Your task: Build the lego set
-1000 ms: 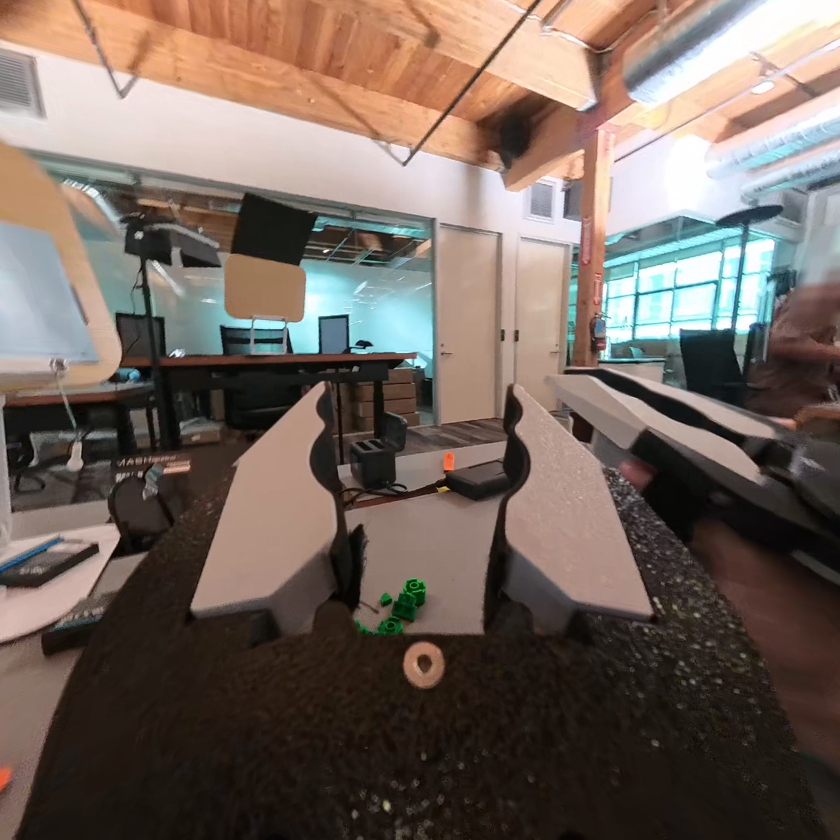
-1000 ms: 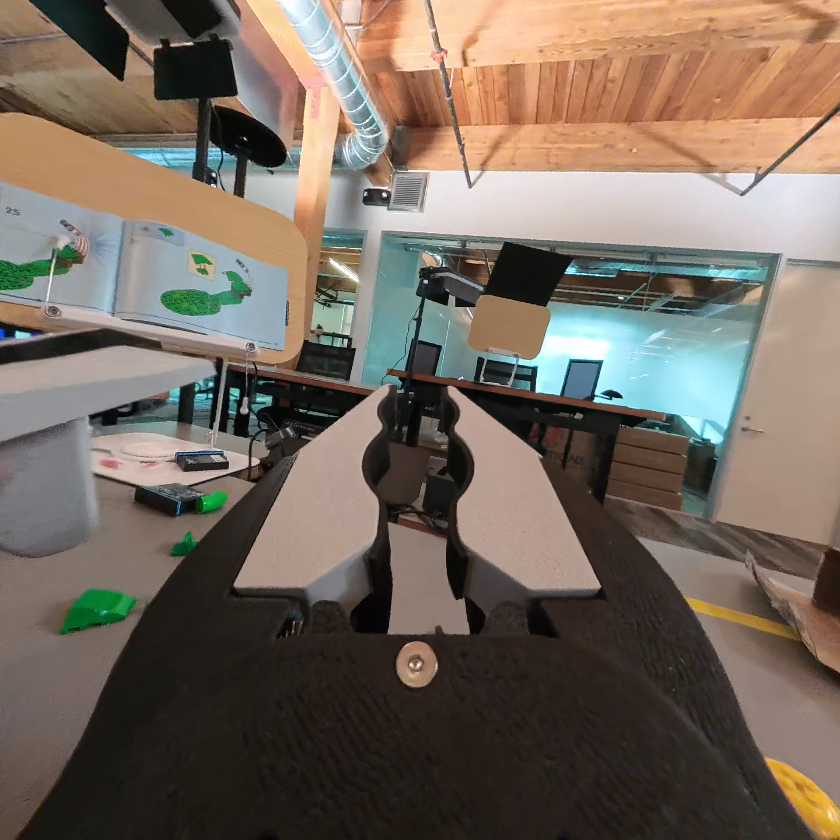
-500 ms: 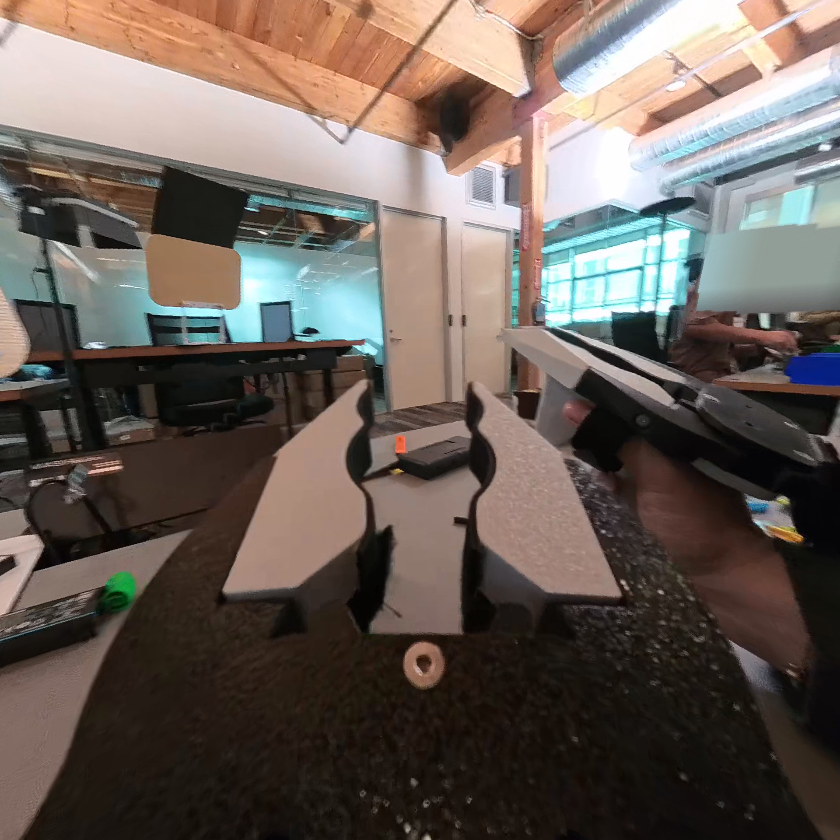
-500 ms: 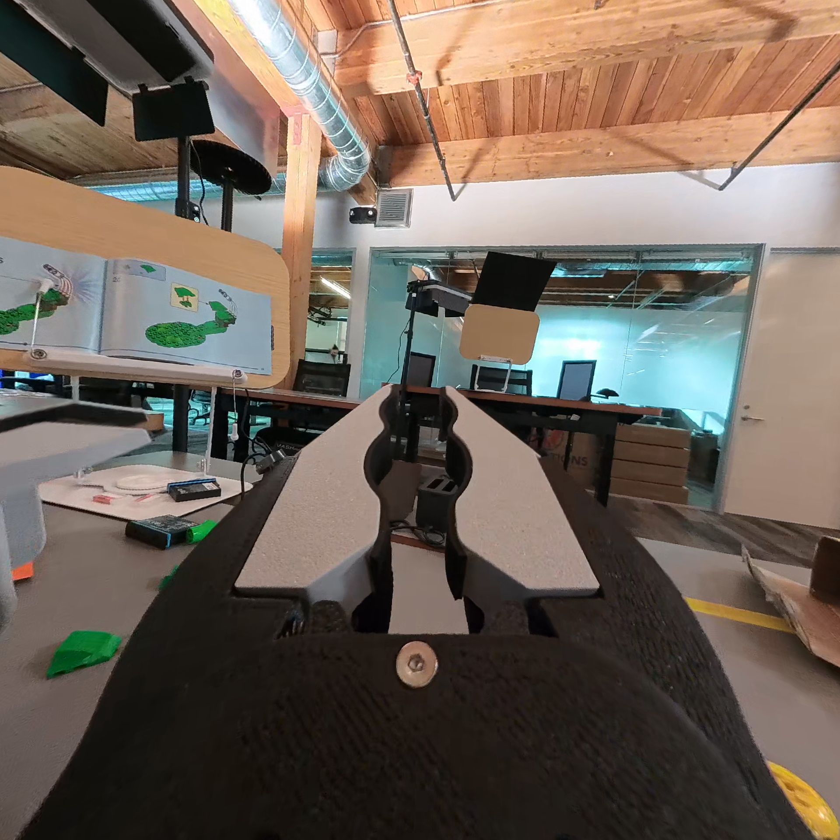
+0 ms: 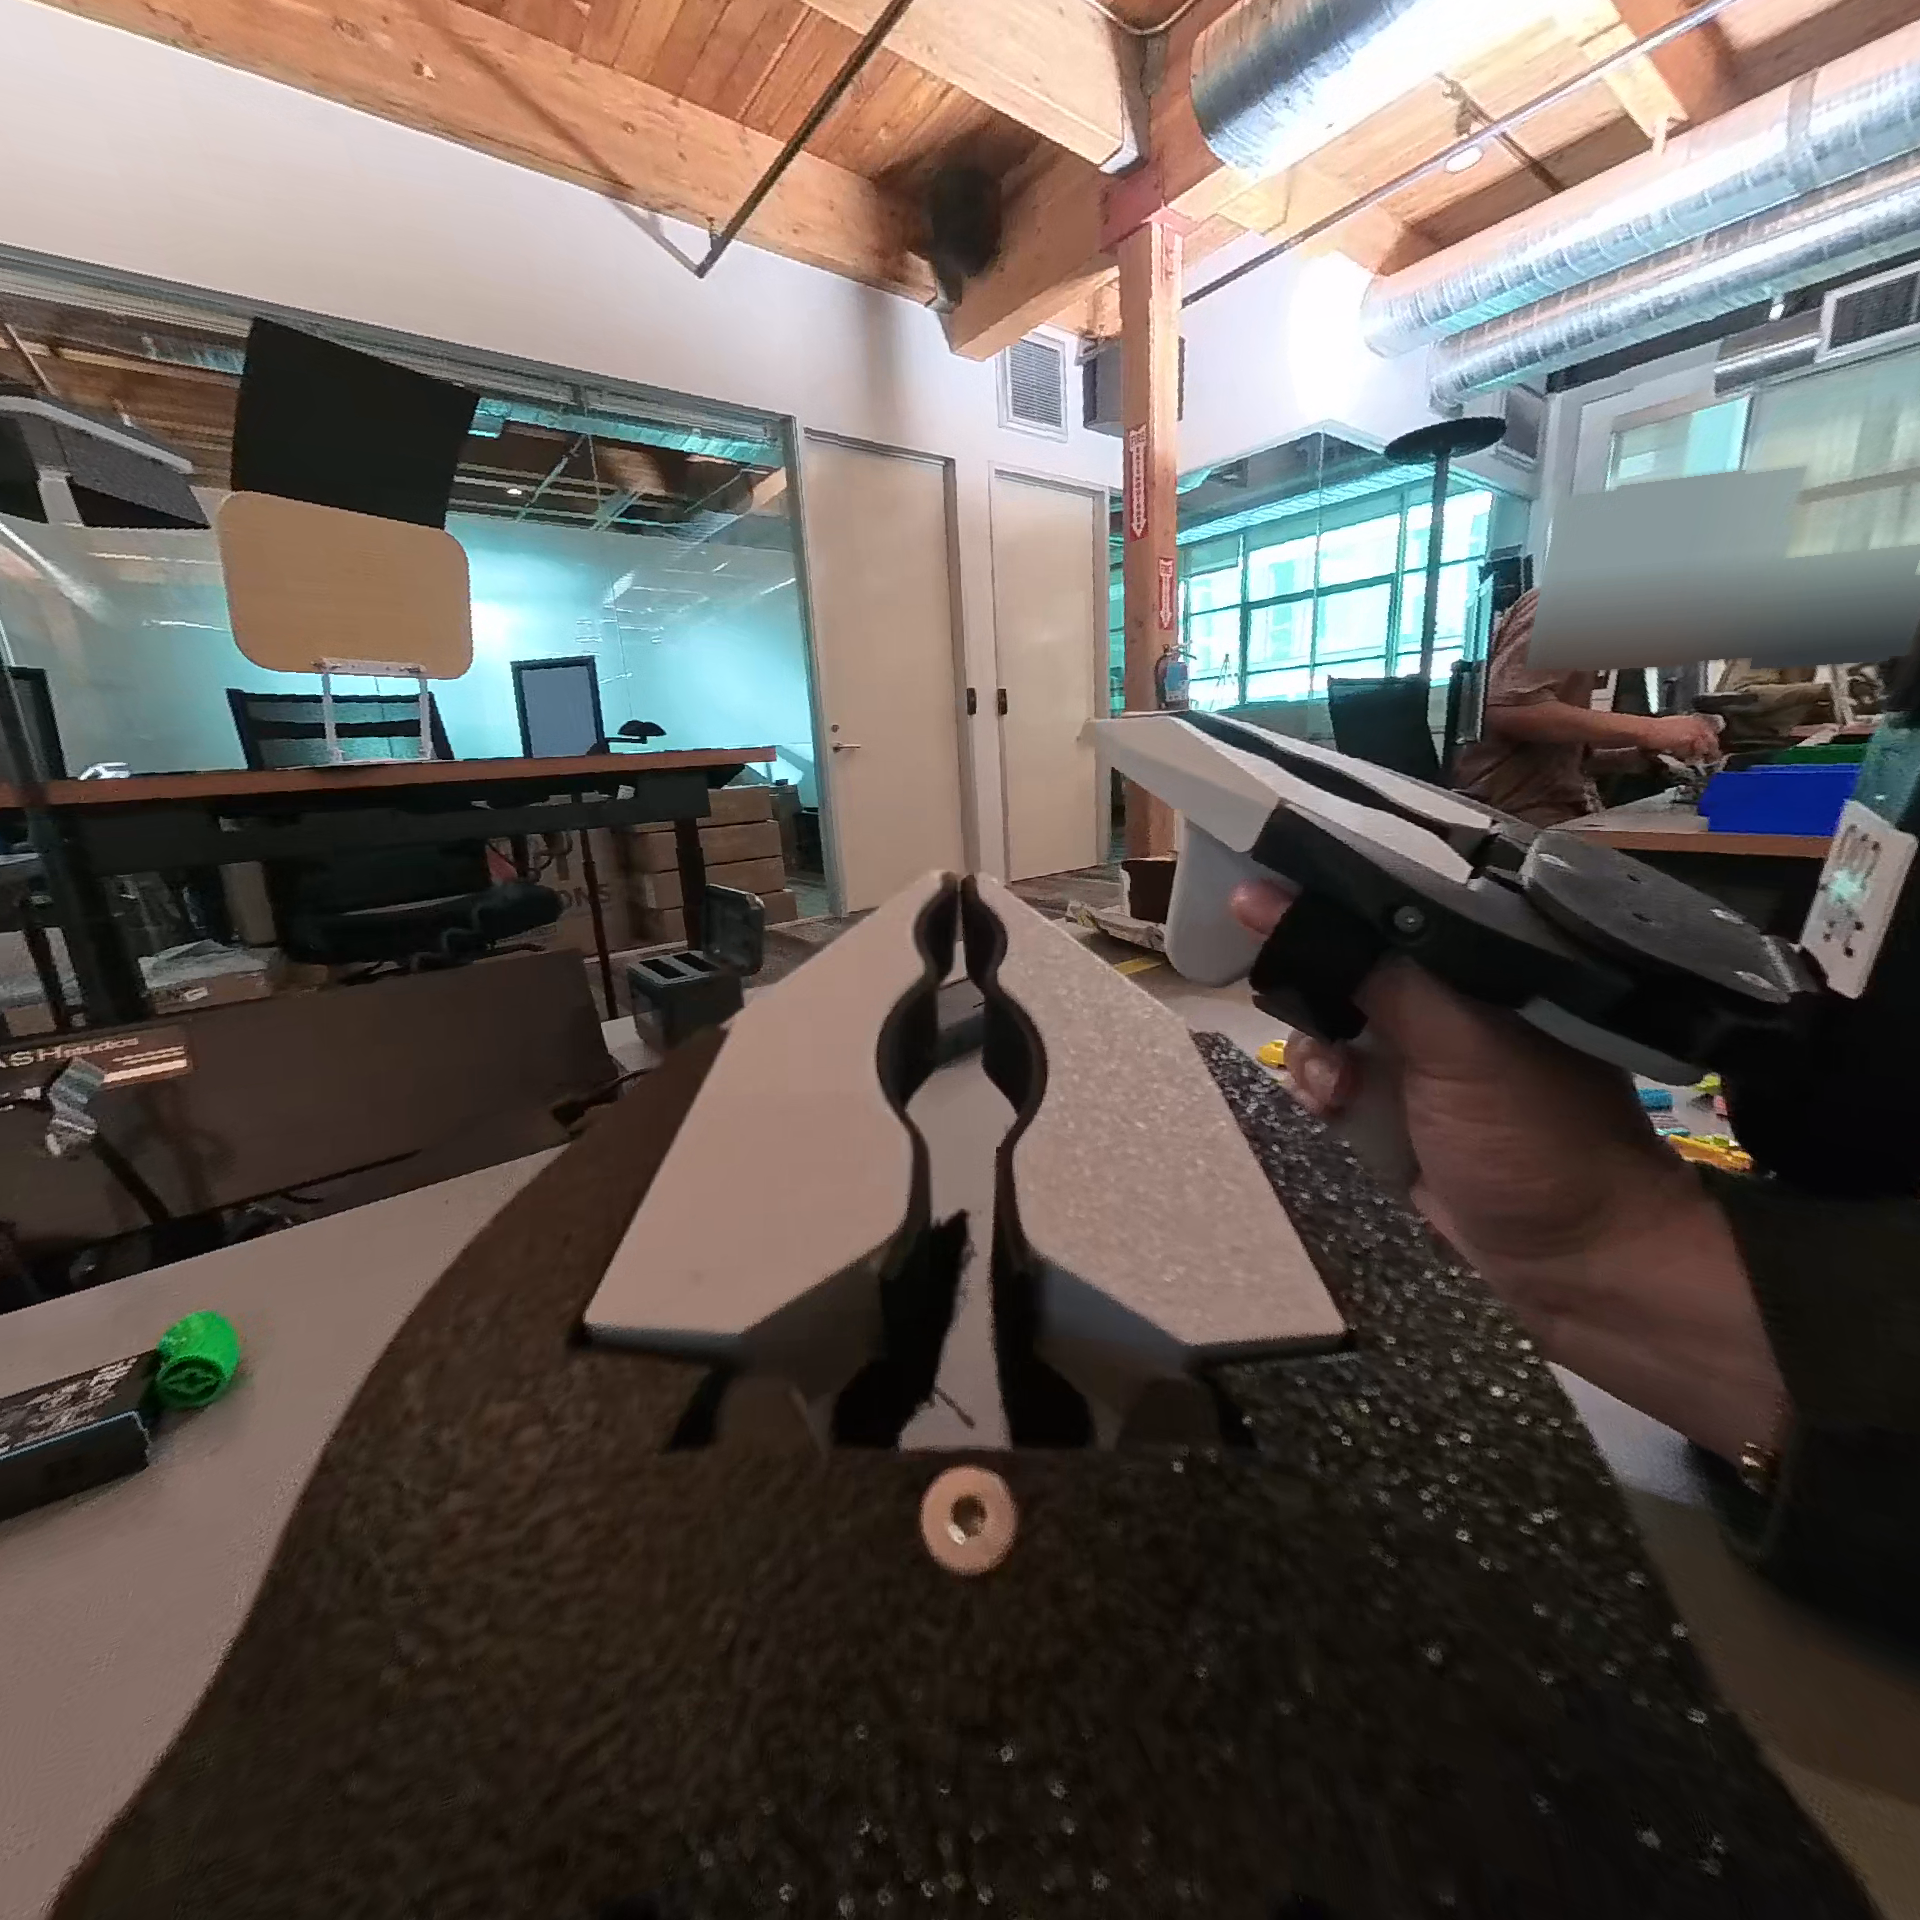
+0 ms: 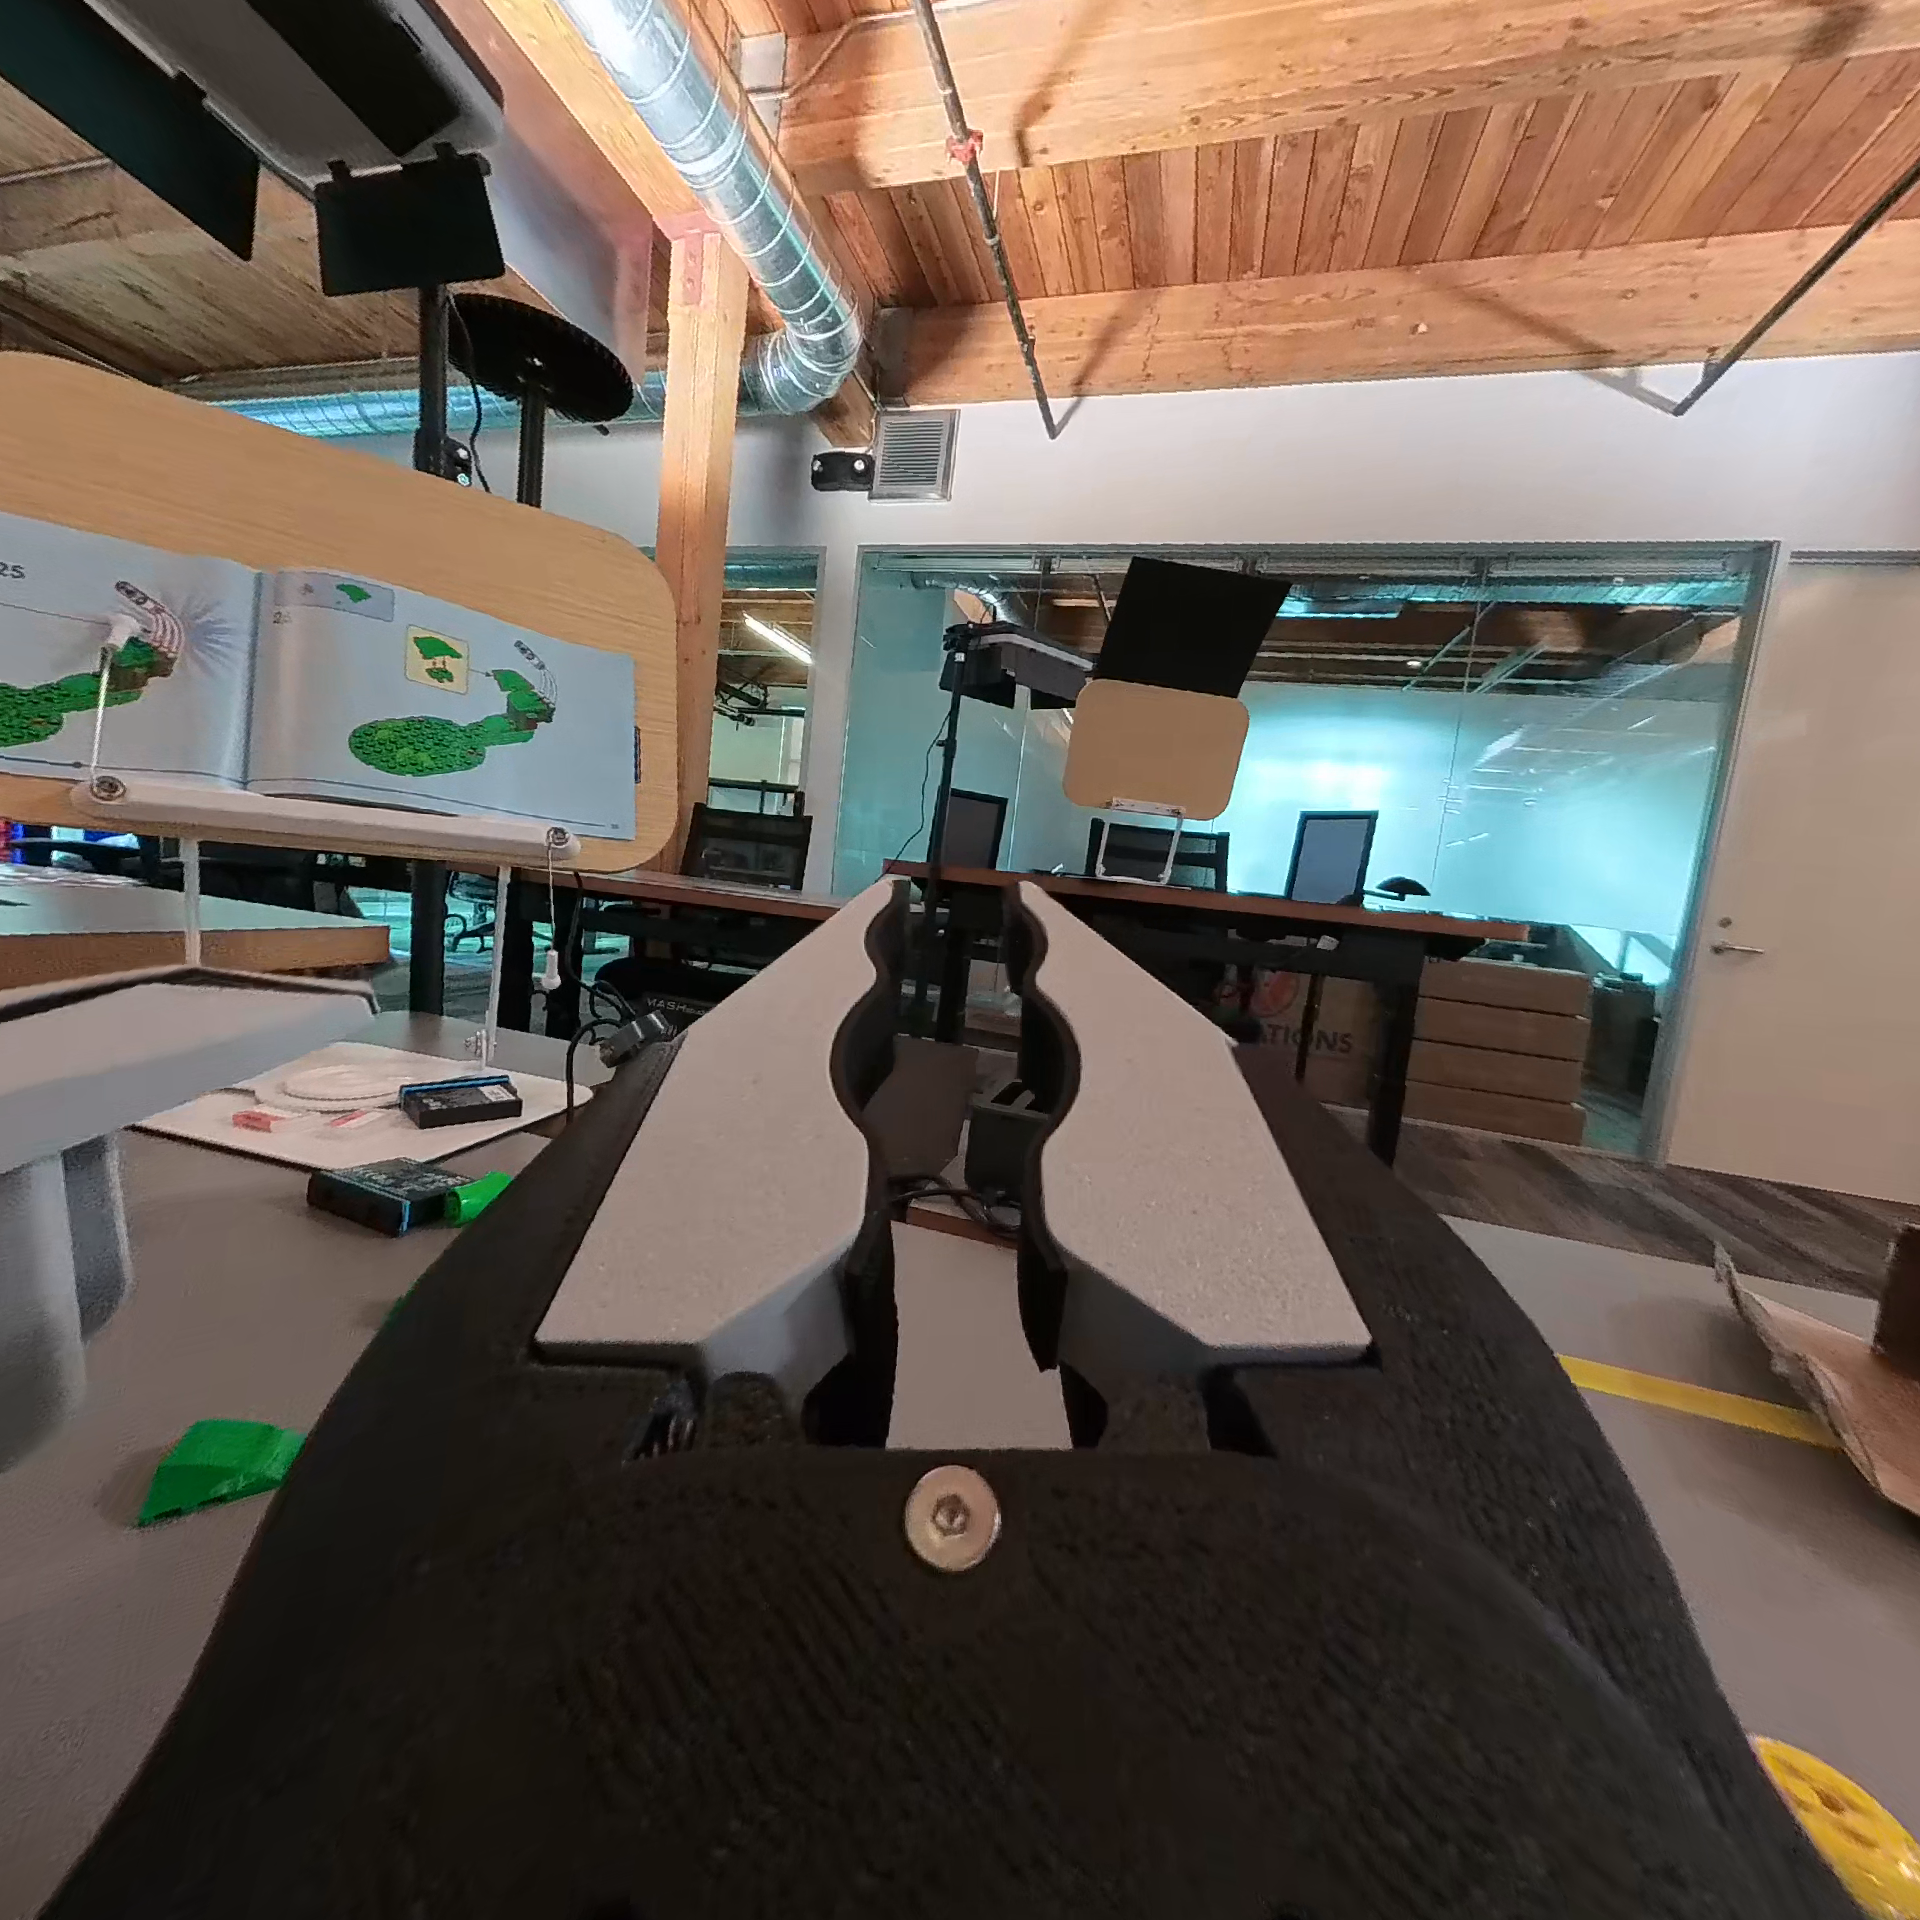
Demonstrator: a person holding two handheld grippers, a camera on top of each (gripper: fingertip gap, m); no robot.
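The left gripper [image 5: 958, 883] is raised over the table [image 5: 187, 1558], tips pressed together on nothing. The right gripper [image 6: 954, 896] is level, fingers slightly parted and empty. A green wedge brick [image 6: 213, 1465] lies on the table [image 6: 270, 1309] toward its left edge, low and left of the right gripper, below the instruction booklet [image 6: 312, 696]. By my reading the left gripper is nearer that brick; either must dip down.

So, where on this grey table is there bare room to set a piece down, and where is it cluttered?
Bare grey table lies between the green wedge piece and the black battery; more lies right of the right hand-held gripper, up to the yellow line. Crowded: the white mat under the instruction booklet.
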